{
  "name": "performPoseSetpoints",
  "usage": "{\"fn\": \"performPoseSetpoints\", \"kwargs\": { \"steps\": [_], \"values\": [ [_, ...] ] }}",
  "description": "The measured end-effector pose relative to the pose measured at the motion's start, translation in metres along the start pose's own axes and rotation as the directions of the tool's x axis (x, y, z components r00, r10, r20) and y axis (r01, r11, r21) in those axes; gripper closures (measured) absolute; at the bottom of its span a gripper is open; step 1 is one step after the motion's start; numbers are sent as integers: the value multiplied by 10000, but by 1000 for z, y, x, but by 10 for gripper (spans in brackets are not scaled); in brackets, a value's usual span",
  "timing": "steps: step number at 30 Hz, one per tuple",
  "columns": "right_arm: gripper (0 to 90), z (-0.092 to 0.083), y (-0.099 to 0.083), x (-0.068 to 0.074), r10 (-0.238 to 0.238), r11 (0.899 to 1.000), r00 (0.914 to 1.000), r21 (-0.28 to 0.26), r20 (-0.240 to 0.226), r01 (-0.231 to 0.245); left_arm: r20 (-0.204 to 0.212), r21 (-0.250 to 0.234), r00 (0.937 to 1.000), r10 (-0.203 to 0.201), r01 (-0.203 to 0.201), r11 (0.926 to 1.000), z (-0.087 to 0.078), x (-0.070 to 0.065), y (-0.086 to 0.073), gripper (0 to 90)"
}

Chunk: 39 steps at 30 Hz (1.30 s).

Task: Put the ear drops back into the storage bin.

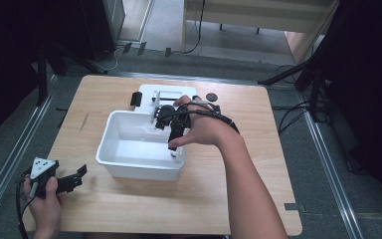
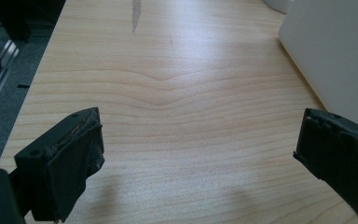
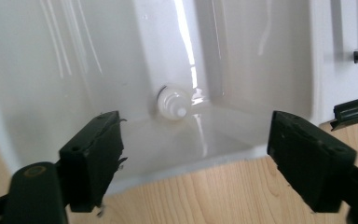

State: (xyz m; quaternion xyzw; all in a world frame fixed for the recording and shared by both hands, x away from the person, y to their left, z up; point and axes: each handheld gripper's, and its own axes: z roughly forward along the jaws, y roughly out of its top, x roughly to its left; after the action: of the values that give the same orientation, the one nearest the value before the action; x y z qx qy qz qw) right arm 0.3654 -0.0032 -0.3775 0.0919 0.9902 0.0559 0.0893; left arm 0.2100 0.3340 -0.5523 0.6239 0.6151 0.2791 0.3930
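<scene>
Pale wooden desk [image 1: 129, 209] is seen under a white tub [image 1: 129, 164], over which the right claw [image 3: 193, 154] is held wide open and empty, seemingly aimed inside, while the left claw [image 2: 200, 154] is rested aside, likewise spread and empty.

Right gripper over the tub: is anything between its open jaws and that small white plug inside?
Nothing visible. The right gripper is open over the white tub's rim, and the small white plug sits in the corner with bare tub floor before it.
</scene>
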Motion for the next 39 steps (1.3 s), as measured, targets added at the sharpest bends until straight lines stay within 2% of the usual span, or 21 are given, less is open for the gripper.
{"fn": "performPoseSetpoints", "kwargs": {
  "steps": [8, 14, 16, 18, 24, 28, 29, 34, 36, 39],
  "values": [
    [136, -28, -19, -1, 56, 9998, 10000, -205, -5, -57, -4, 32, 10000, 59, -59, 10000, 0, 0, 0, 14],
    [136, -40, -41, 0, 201, 9998, 9994, -6, 293, -201, -11, 31, 10000, 69, -69, 10000, 0, -1, 0, 14],
    [136, -43, -56, 0, 254, 9995, 9988, 152, 426, -261, -21, 10, 10000, 83, -83, 10000, 0, -1, 0, 14],
    [136, -44, -59, 0, 322, 9993, 9985, 179, 447, -330, -25, 12, 10000, 88, -87, 10000, 1, -1, 0, 14],
    [135, -49, -87, -4, 701, 9972, 9963, 234, 505, -714, -61, 42, 9999, 140, -140, 9999, 0, -1, 0, 14],
    [136, -49, -111, -6, 1139, 9927, 9921, 331, 532, -1157, -68, 28, 9999, 138, -138, 9999, 0, -1, 0, 14],
    [136, -49, -111, -6, 1139, 9927, 9921, 331, 532, -1157, -66, 30, 9999, 146, -146, 9999, 0, -1, 0, 14],
    [137, -47, -134, -7, 1471, 9879, 9877, 426, 527, -1494, -73, 10, 9998, 158, -158, 9999, 0, -2, 0, 14],
    [138, -43, -148, -7, 1711, 9836, 9840, 487, 506, -1735, -73, 7, 9998, 158, -158, 9999, 0, -2, 0, 14],
    [139, -41, -158, -6, 1859, 9806, 9814, 546, 487, -1884, -81, 1, 9998, 181, -181, 9998, 0, -2, 0, 14]
  ]
}}
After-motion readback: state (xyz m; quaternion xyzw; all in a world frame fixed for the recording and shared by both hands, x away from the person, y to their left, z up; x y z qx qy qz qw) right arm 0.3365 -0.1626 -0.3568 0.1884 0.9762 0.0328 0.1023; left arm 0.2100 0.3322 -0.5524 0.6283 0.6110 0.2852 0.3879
